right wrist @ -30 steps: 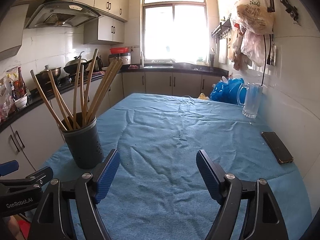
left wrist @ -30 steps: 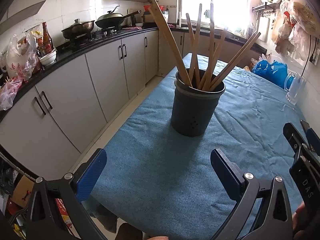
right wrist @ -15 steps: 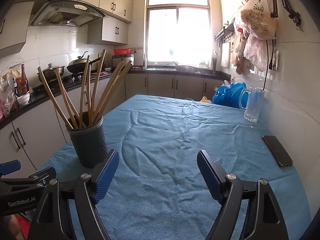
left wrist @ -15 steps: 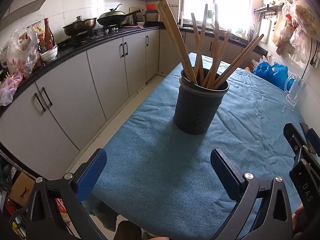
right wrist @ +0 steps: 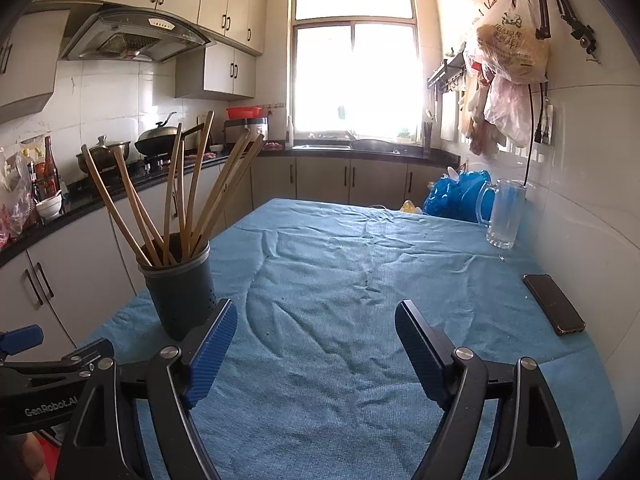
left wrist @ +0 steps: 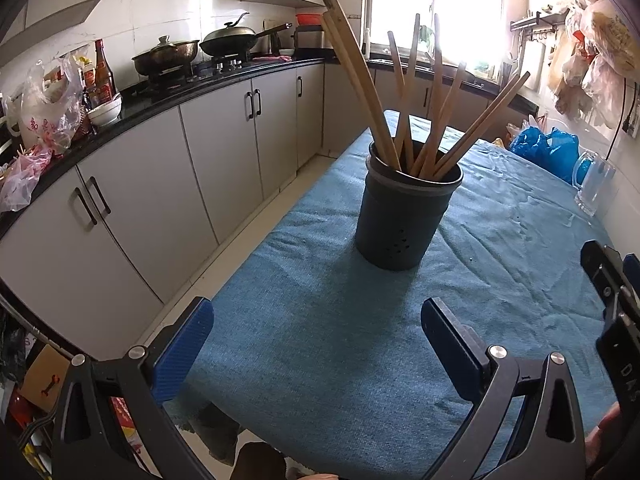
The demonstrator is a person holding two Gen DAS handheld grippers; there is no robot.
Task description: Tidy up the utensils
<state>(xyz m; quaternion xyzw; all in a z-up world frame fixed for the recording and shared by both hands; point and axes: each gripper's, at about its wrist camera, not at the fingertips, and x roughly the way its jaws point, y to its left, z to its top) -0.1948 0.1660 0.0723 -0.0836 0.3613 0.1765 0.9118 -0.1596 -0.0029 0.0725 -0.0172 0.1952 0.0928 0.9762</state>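
A dark grey utensil holder (left wrist: 404, 216) stands upright on the blue tablecloth (left wrist: 320, 320), with several wooden chopsticks (left wrist: 408, 92) fanned out of its top. It also shows in the right wrist view (right wrist: 180, 284) at the left, with its chopsticks (right wrist: 188, 192). My left gripper (left wrist: 316, 332) is open and empty, short of the holder near the table's front edge. My right gripper (right wrist: 316, 332) is open and empty over the cloth, to the right of the holder.
A black phone (right wrist: 554, 304) lies on the cloth by the right wall. A glass mug (right wrist: 504, 216) and blue plastic bags (right wrist: 456, 196) sit at the far right. Grey kitchen cabinets (left wrist: 160, 184) and a cluttered counter run along the left, across a floor gap.
Both grippers have tilted and drawn slightly back, so the holder sits a little lower and farther in each view. Both stay open and empty. The holder has not moved.
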